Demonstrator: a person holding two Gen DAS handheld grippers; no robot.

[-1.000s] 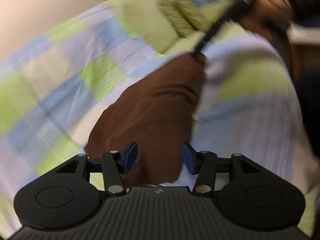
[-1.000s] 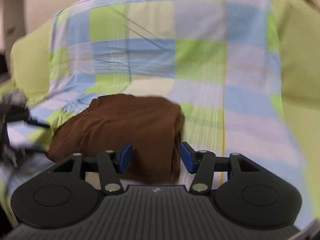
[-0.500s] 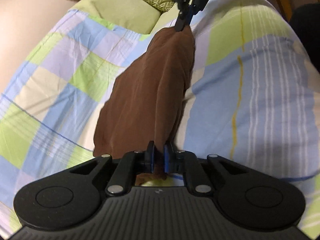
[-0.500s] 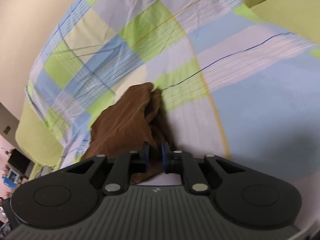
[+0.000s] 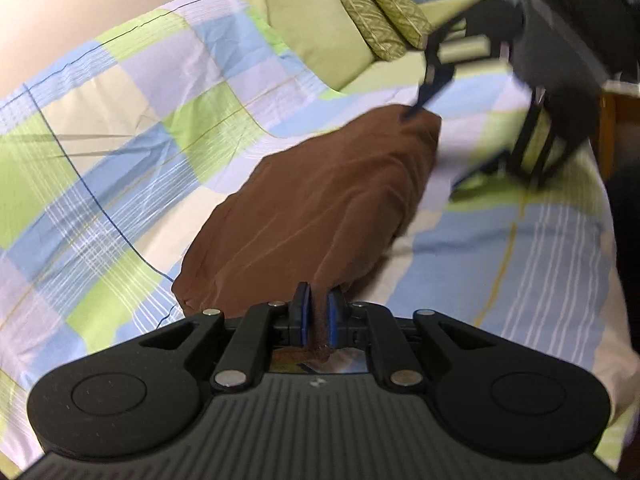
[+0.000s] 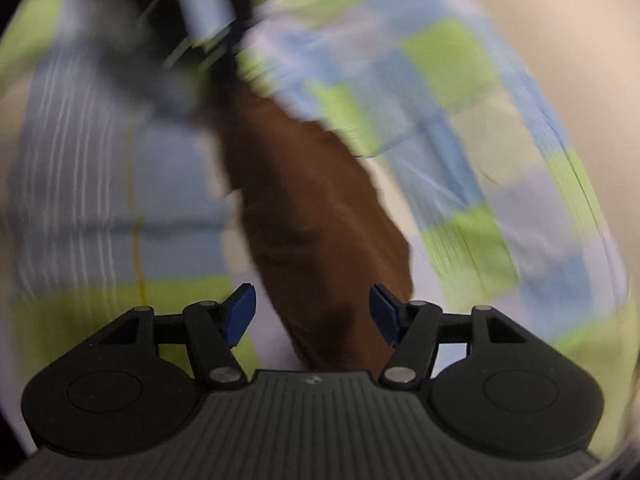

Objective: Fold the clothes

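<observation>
Half a second ago both claws pinched the brown garment; now the right claw (image 6: 312,312) has let go, its blue pads spread wide with the cloth's end lying between them (this view is badly blurred). The left claw (image 5: 319,316) remains clamped on a pinch of the brown garment (image 5: 320,196) at its near edge. From there the cloth runs away as a long, rumpled band across the checked bedspread (image 5: 132,168) of the bed, its far end near the other tool, with green patterned cushions (image 5: 384,16) beyond. My judgement: the garment looks folded lengthwise into a narrow strip, but it is not yet a compact, squared bundle; a crosswise fold and smoothing seem left.
</observation>
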